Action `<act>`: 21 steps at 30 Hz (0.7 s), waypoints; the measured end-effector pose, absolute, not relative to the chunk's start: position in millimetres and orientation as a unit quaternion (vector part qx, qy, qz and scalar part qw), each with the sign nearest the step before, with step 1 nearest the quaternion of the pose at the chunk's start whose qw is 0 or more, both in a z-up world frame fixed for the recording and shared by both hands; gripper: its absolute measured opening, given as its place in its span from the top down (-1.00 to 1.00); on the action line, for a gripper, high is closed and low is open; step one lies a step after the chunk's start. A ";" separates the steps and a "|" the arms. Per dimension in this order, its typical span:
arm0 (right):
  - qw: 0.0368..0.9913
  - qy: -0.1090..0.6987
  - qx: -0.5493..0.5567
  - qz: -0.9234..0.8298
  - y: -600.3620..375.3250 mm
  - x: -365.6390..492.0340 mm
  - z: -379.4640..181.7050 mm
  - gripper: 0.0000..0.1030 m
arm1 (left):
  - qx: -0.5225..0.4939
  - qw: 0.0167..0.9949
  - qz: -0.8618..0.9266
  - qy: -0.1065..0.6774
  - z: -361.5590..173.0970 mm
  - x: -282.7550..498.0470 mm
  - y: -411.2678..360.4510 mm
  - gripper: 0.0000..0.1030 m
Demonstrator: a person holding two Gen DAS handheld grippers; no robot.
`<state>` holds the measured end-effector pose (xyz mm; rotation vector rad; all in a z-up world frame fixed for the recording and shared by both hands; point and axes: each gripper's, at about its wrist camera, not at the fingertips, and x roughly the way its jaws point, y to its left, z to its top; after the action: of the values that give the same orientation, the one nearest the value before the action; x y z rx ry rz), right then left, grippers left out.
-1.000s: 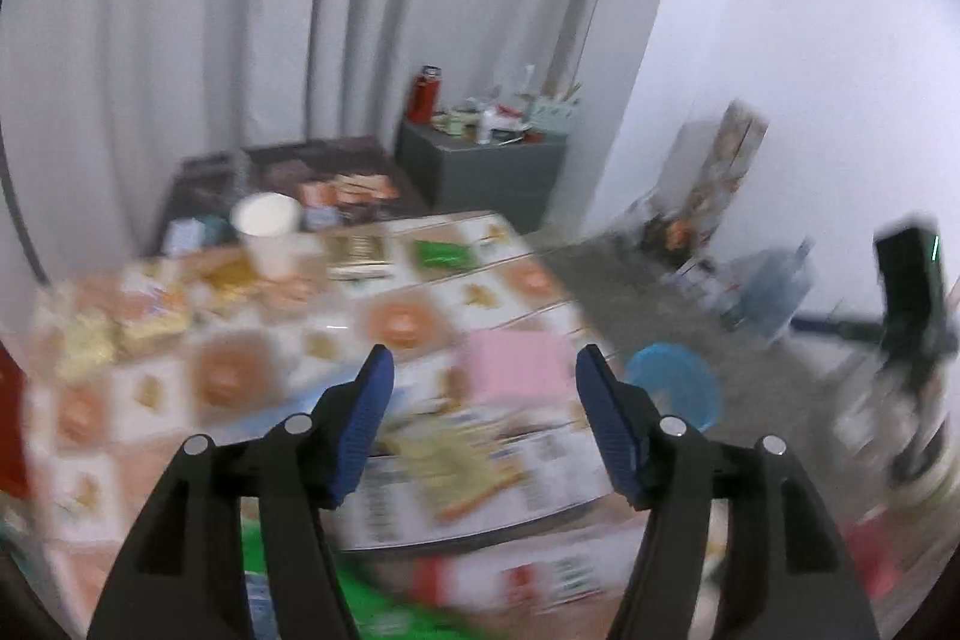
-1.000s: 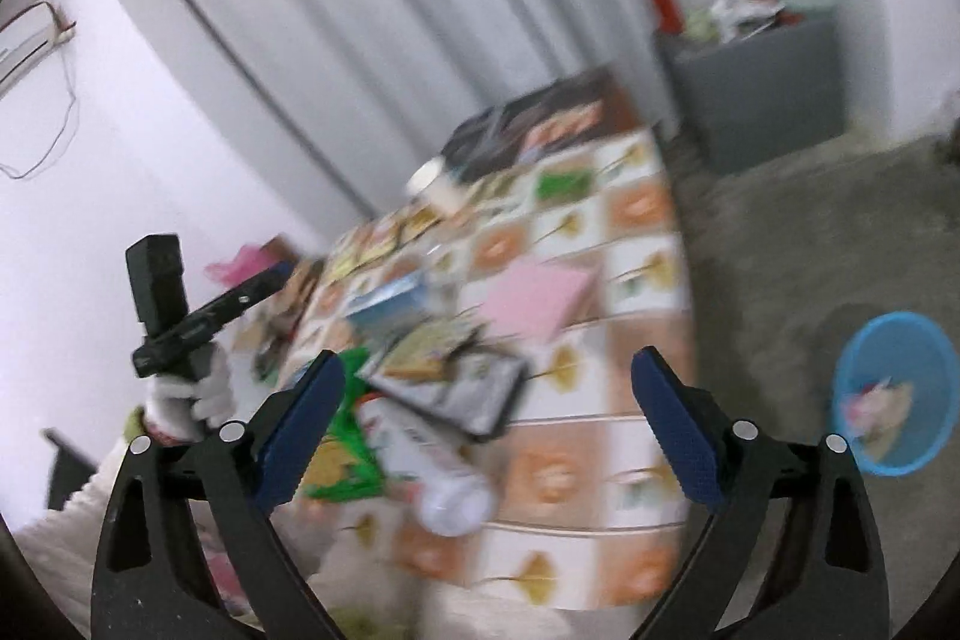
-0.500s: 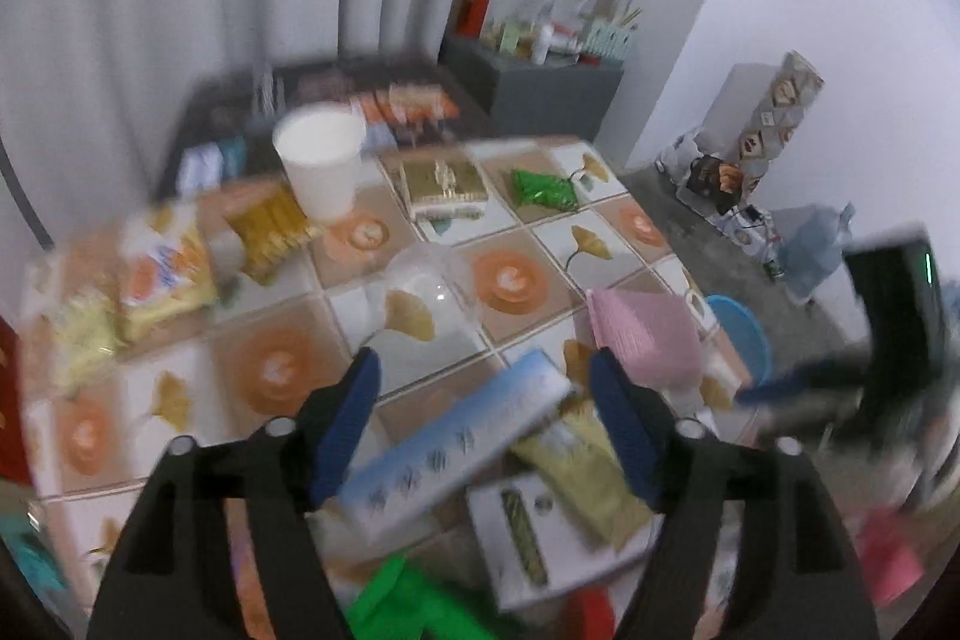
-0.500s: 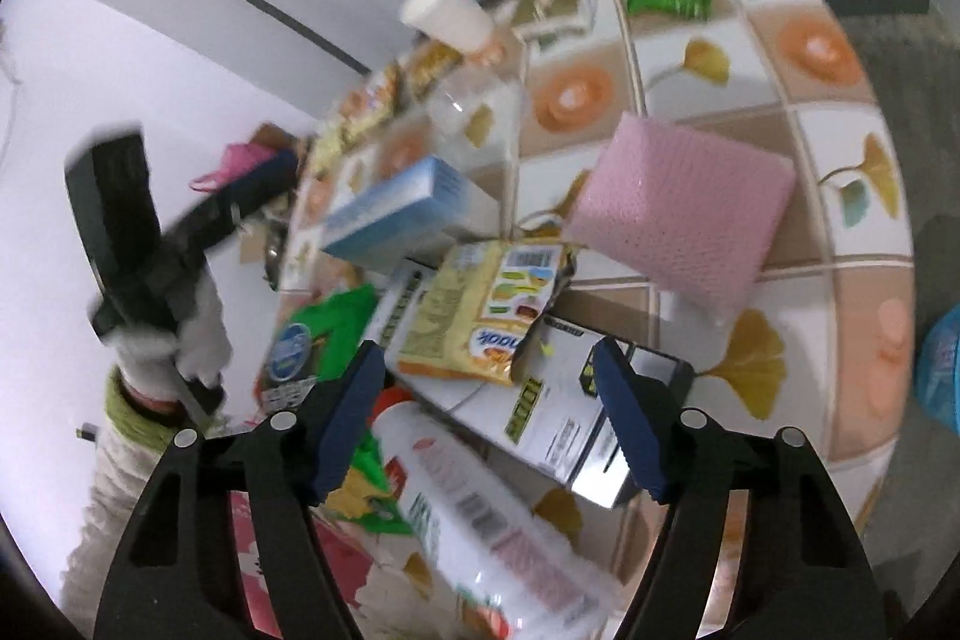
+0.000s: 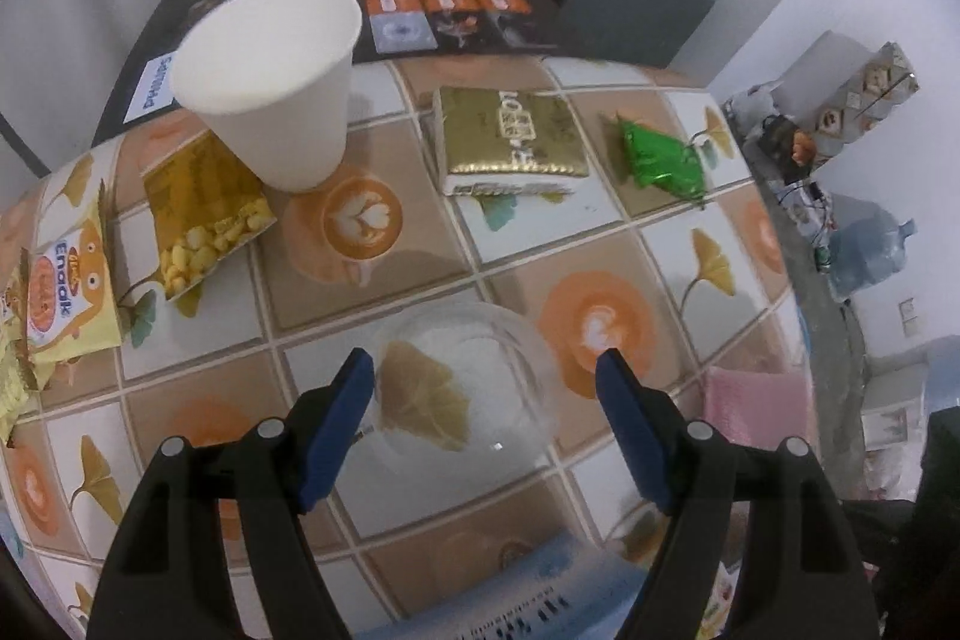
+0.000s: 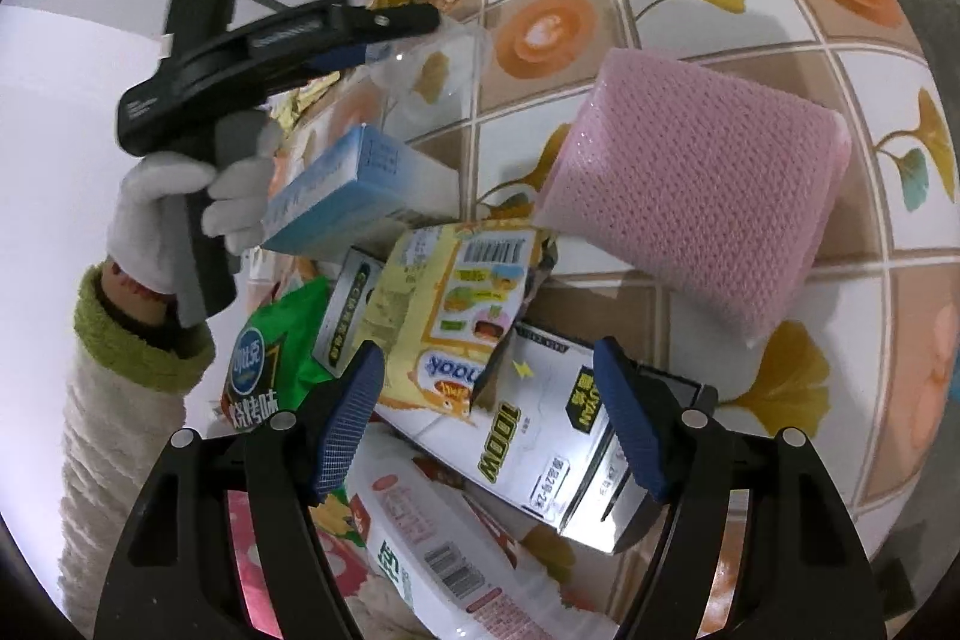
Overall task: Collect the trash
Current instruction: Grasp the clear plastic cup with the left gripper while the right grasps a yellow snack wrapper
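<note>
Hovering over a tiled tablecloth [image 5: 456, 244], the left gripper [image 5: 485, 376] spreads its blue fingers [image 5: 348, 400] wide, grasping nothing, with a clear plastic cup [image 5: 462, 388] lying on its side between them. In the left wrist view, a white paper cup [image 5: 270, 76] stands at 11 o'clock from that clear cup, a yellow snack packet [image 5: 204, 214] just beside its base at 7 o'clock. A gold-wrapped pack [image 5: 510, 142] lies at 12 o'clock and a green wrapper [image 5: 660, 154] at 1 o'clock.

The right wrist view shows the right gripper [image 6: 489, 382] also released, its fingers apart above a heap of trash: a white-and-black carton [image 6: 540, 436] between the fingers, with a yellow noodle wrapper [image 6: 456, 316] overlapping it at 11 o'clock. A pink sponge [image 6: 696, 202] sits at 1 o'clock, a blue box [image 6: 354, 196] at 11 o'clock, a green chip bag [image 6: 270, 358] at 9 o'clock. A white-gloved hand [image 6: 180, 214] holds the left gripper at 10 o'clock, over the clear cup.
</note>
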<state>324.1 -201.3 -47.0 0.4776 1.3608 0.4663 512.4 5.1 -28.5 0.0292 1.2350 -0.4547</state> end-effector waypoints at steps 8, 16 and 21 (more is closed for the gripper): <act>0.740 0.612 0.176 0.217 -184.5 332.5 -48.0 -0.33 | 0.037 0.783 -0.197 0.589 -41.3 515.1 -0.4 -0.44; 0.735 0.624 0.141 0.225 -162.6 339.4 -58.9 0.11 | 0.046 0.782 -0.195 0.591 -43.3 513.1 -2.0 -0.34; 0.732 0.624 0.157 0.226 -163.8 345.5 -62.2 0.81 | 0.038 0.788 -0.200 0.582 -40.2 511.5 -0.5 -0.33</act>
<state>345.5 -163.8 -62.2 0.3447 1.3722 0.4975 511.5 -0.5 -40.2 0.0828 1.2531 -0.4300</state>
